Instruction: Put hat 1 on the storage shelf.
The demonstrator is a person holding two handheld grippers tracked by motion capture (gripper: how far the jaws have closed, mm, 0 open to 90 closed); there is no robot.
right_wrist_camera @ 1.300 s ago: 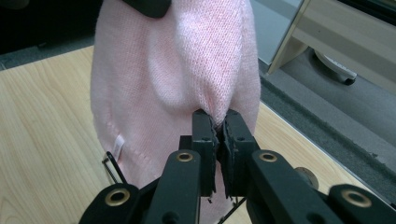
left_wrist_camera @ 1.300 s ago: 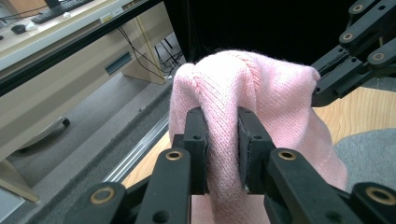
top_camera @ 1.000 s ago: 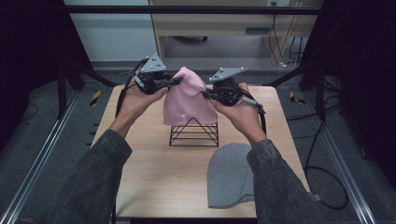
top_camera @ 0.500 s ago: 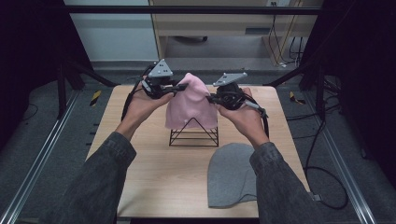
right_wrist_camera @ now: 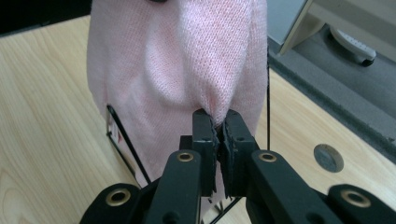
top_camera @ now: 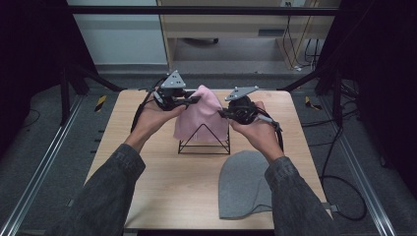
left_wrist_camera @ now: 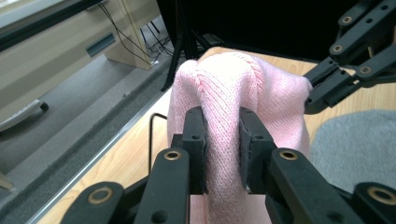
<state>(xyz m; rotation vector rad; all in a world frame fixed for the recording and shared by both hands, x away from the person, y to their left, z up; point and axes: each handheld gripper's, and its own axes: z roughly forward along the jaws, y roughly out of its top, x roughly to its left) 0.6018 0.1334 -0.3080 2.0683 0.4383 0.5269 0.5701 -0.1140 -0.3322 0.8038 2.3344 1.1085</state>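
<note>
The pink hat [top_camera: 200, 116] sits at the centre of the high view, draped over the wire stand [top_camera: 204, 142] on the table [top_camera: 162, 187]. By the look of it the hat is most of the way on, its crown over the stand's peak, though the lower wires are bare below its hem, so what is left seems to be pulling it further down and letting go. The left hand-held gripper [top_camera: 194, 99] holds it at its upper left edge; in the left gripper view its jaws are clamped on a thick fold of knit [left_wrist_camera: 223, 140]. The right hand-held gripper [top_camera: 222, 113] grips its right side, jaws pinched nearly together on a tuck of fabric [right_wrist_camera: 218, 122]. A grey hat [top_camera: 244, 182] lies flat at lower right, apart from both.
</note>
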